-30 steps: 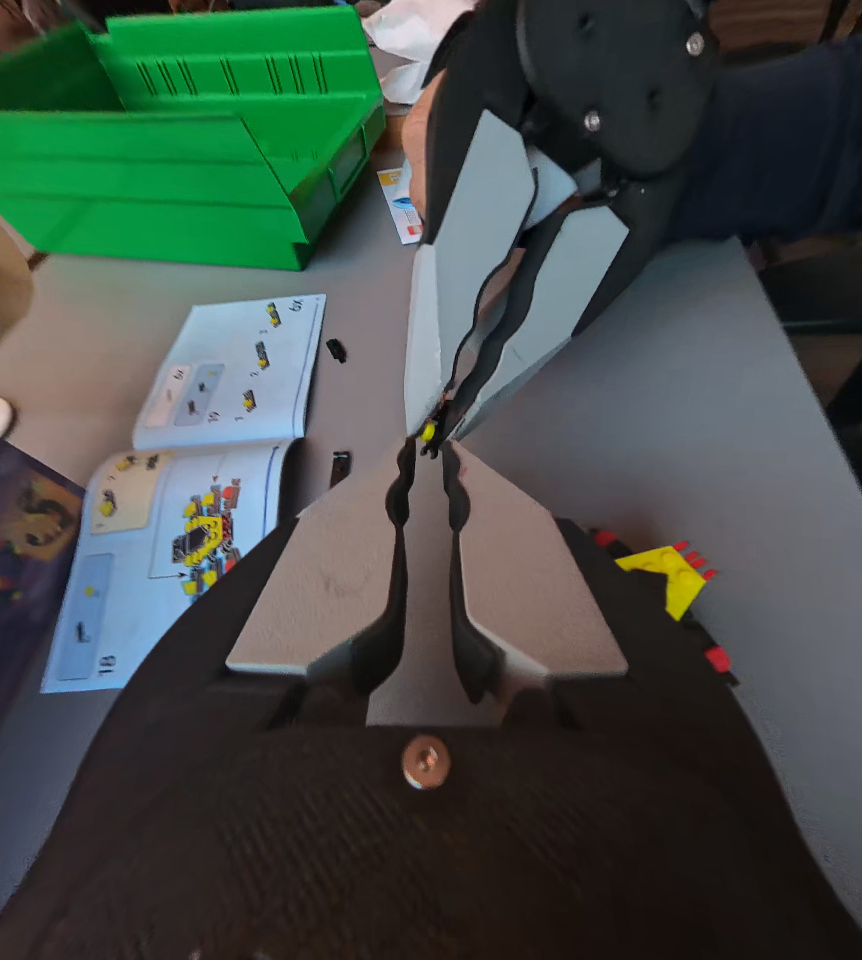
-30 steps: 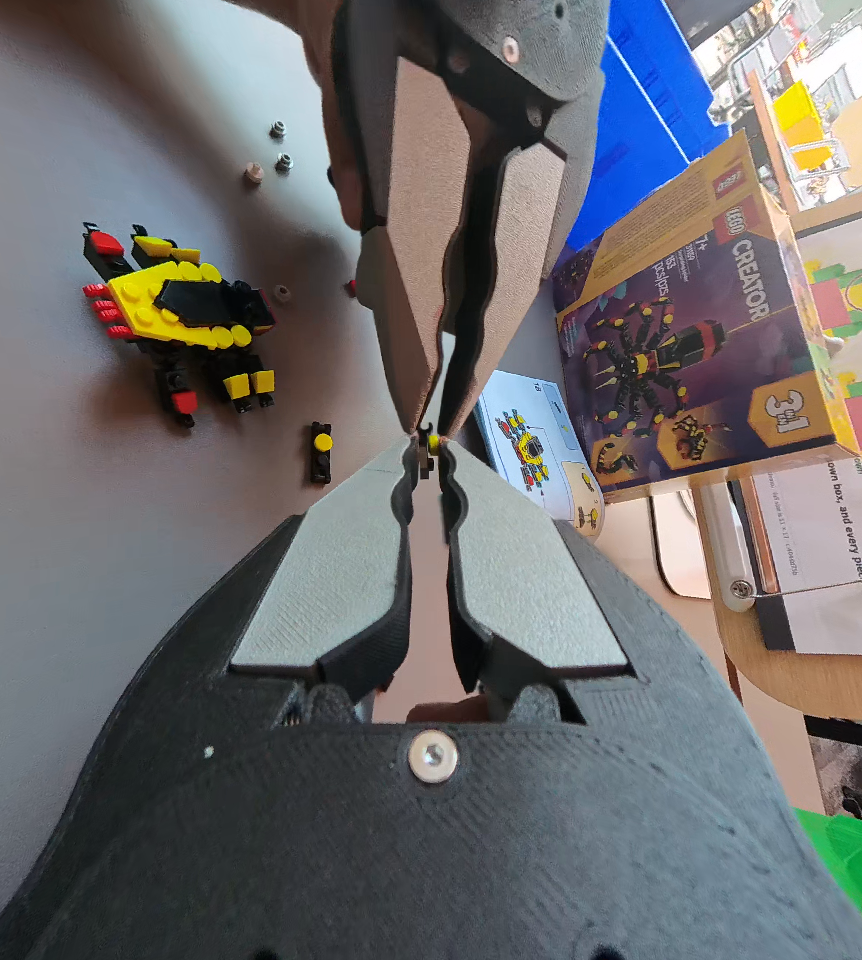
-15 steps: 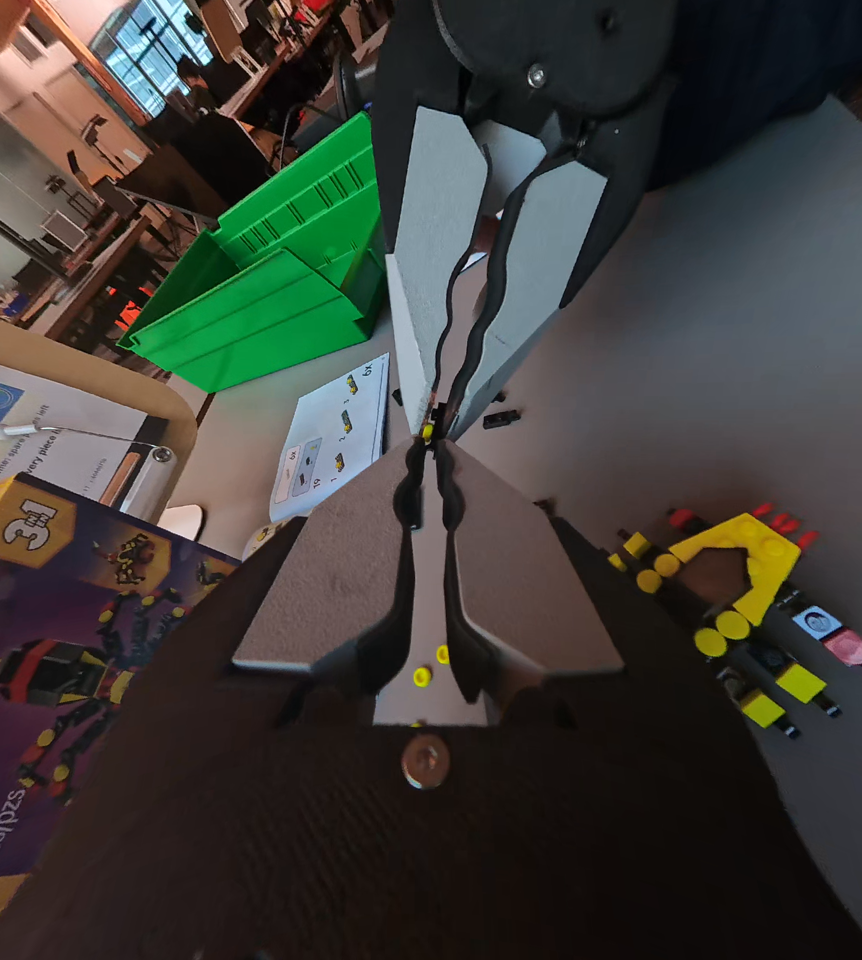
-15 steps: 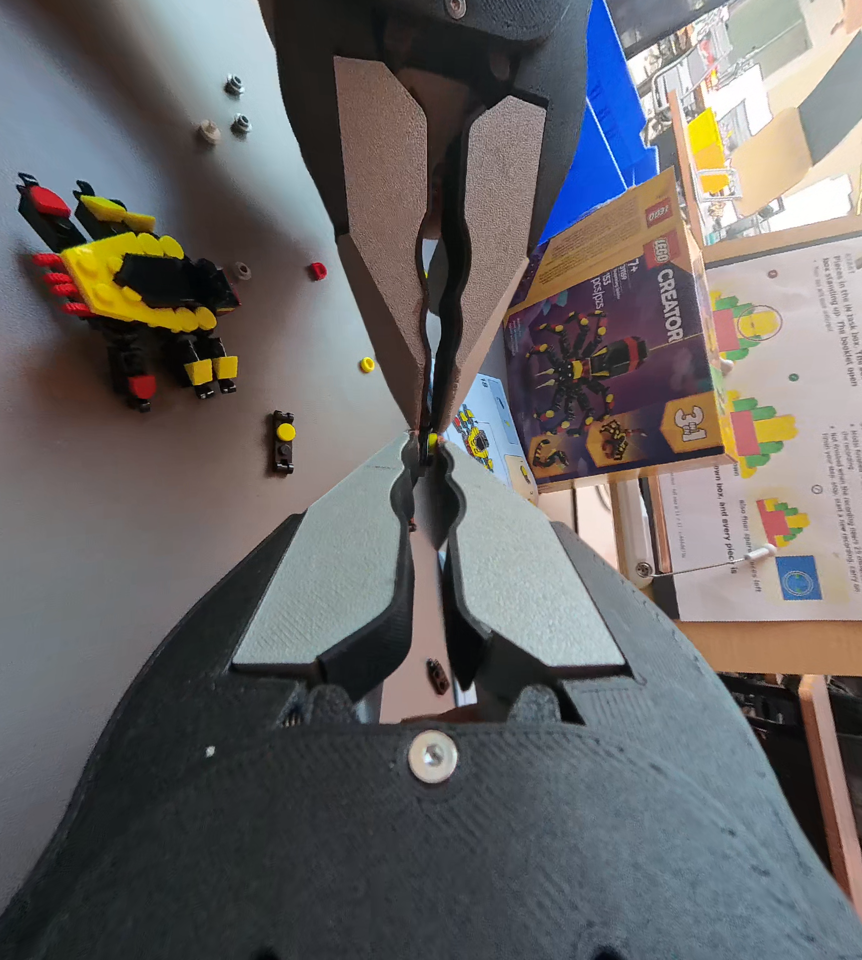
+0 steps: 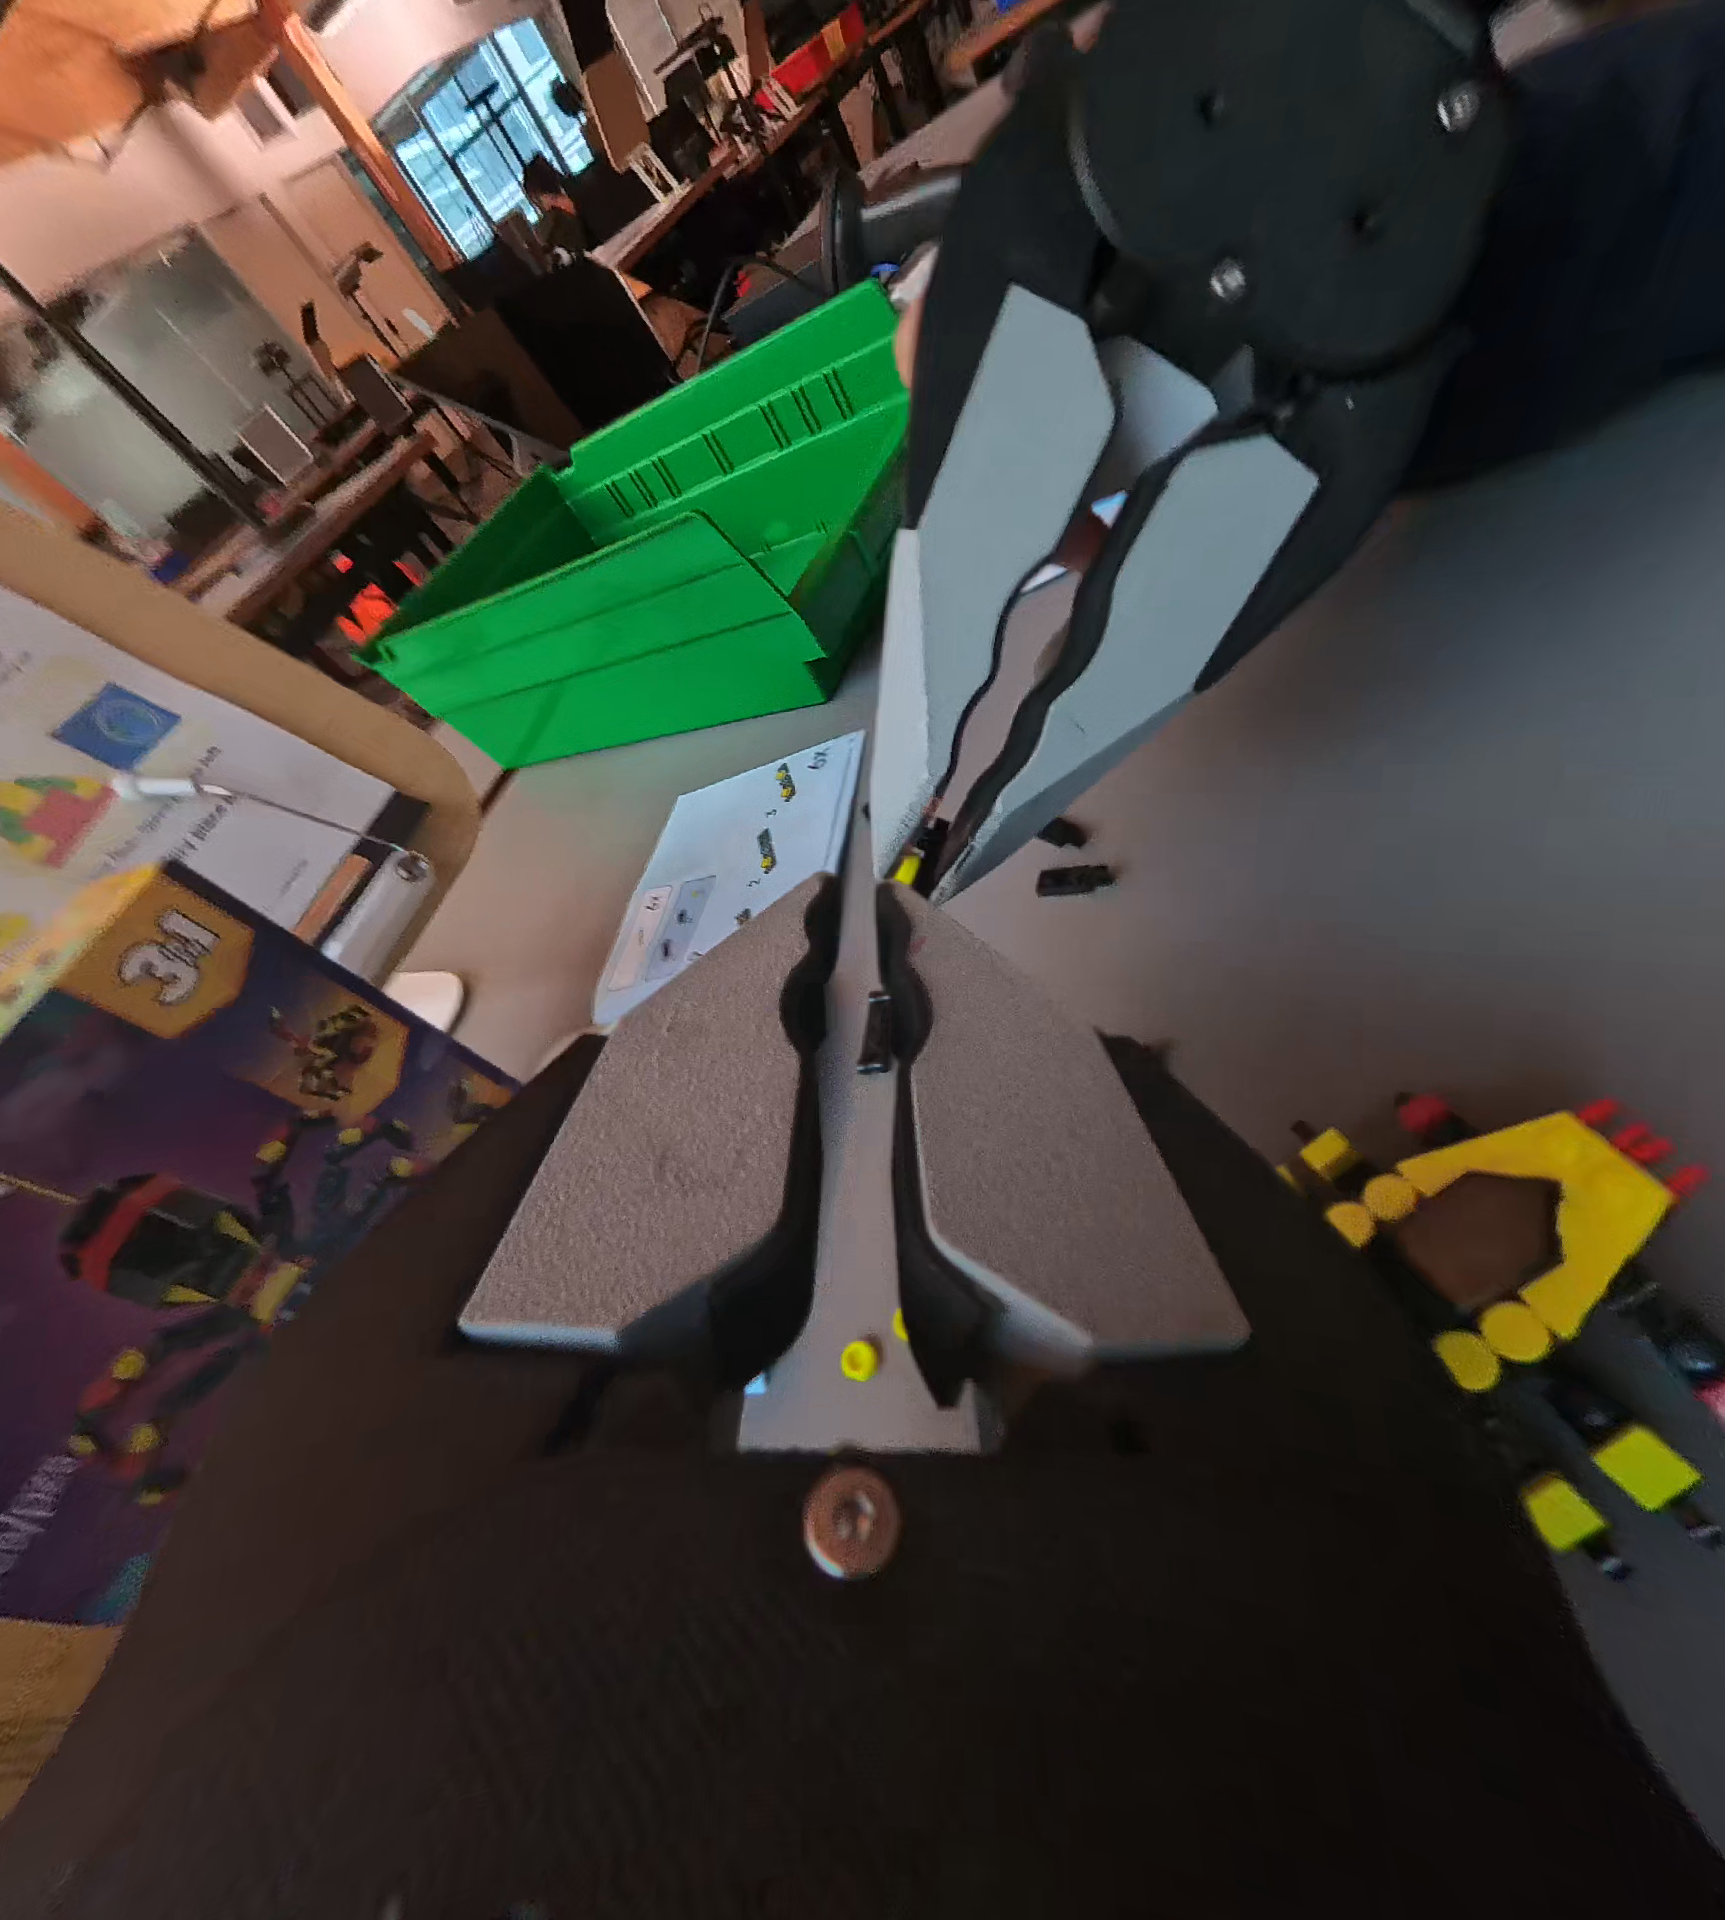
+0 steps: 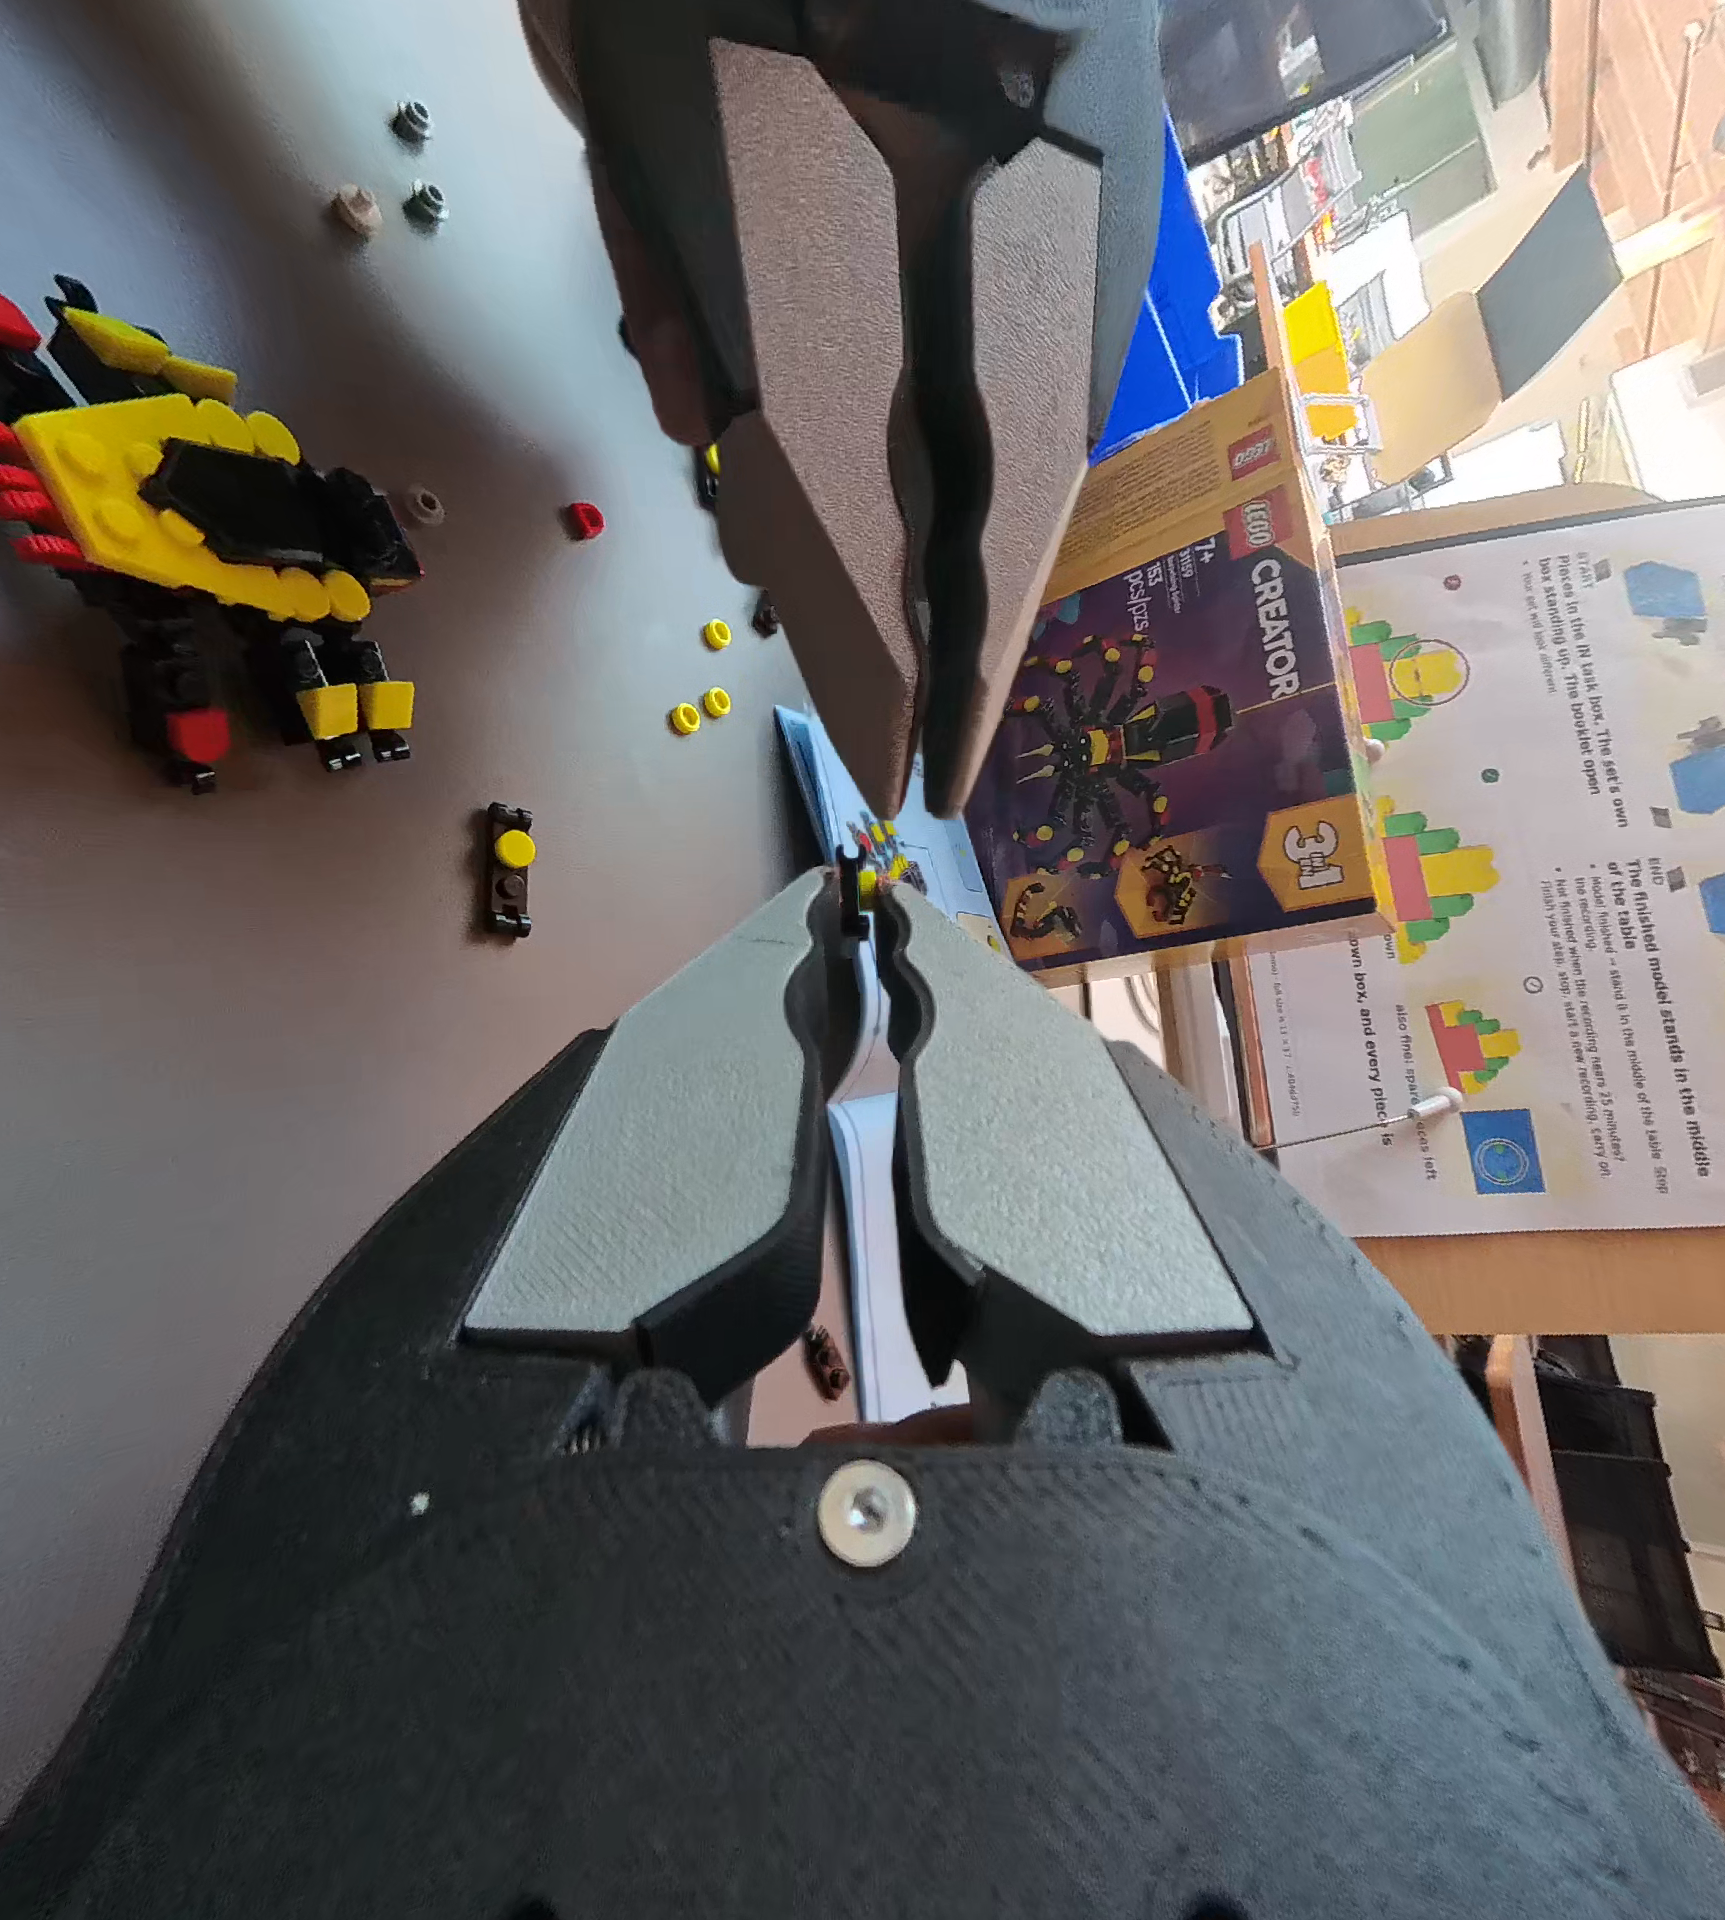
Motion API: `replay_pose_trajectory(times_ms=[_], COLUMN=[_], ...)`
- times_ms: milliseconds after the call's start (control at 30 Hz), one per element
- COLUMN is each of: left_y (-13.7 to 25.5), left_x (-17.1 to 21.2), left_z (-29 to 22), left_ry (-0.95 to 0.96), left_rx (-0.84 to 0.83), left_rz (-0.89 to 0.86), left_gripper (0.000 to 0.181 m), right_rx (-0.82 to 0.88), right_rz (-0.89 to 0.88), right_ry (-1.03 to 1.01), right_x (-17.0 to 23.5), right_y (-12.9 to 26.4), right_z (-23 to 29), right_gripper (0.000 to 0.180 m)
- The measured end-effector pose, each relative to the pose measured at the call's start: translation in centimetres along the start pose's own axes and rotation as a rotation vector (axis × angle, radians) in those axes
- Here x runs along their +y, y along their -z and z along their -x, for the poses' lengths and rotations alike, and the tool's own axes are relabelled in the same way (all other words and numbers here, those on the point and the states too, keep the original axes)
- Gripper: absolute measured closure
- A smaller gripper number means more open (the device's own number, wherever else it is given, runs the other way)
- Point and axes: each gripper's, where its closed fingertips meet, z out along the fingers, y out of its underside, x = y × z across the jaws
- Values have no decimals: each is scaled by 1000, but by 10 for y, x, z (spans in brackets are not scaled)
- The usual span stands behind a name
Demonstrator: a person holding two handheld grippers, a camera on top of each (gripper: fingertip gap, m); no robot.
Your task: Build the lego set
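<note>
The purple and yellow cardboard set box [image 6: 1180,707] carries a brand logo, printed wording and a spider picture. It stands at the edge of the grey worktop [image 6: 214,1039], in front of a printed sheet of text and brick diagrams on a wooden board [image 6: 1564,883]. The open paper instruction booklet [image 5: 733,862] lies near the green plastic bin [image 5: 650,623].

The right gripper [image 6: 863,899] is pinched tight on a small black piece with a yellow stud [image 6: 856,883], held above the worktop. The left gripper [image 5: 853,899] points at it tip to tip, just apart, its jaws at a narrow slot. A dark bit [image 5: 873,1029] shows in that slot, though I cannot tell whether it is gripped or lies below.

The yellow, black and red partly built model [image 6: 183,520] sits on the worktop well apart from both grippers. Loose yellow round studs [image 6: 716,634] lie between them.
</note>
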Motion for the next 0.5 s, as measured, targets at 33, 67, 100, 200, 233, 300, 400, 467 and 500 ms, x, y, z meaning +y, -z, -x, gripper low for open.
replay_pose_trajectory(times_ms=[33, 67, 100, 200, 233, 300, 400, 467, 500], left_y=[0, 0, 1, 3, 3, 2, 0, 0, 1], left_x=[-1, -1, -1, 1, 1, 1, -3, -6, -8], left_z=[1, 3, 6, 3, 2, -3, -12, -18, -20], left_ry=[80, 157, 221, 349, 375, 413, 452, 482, 497], left_rx=[26, 41, 56, 128, 148, 184, 248, 296, 316], left_rz=[-4, -9, -10, -8, -5, -3, -22, -33, -42], left_gripper=[175, 175, 174, 169, 169, 168, 169, 171, 171], right_rx=[5, 14, 32, 46, 43, 33, 35, 62, 69], right_rz=[-2, -2, 1, -3, -9, -27, -40, -60, -74], right_ry=[3, 9, 17, 5, -6, -17, -5, 0, 3], right_x=[-1, -3, -4, -10, -11, -15, -18, -21, -22], right_y=[0, 1, 2, 7, 8, 11, 10, 10, 10], right_z=[0, -1, -4, -8, -9, -9, -7, -10, -10], right_gripper=[176, 176, 176, 177, 177, 177, 177, 176, 176])
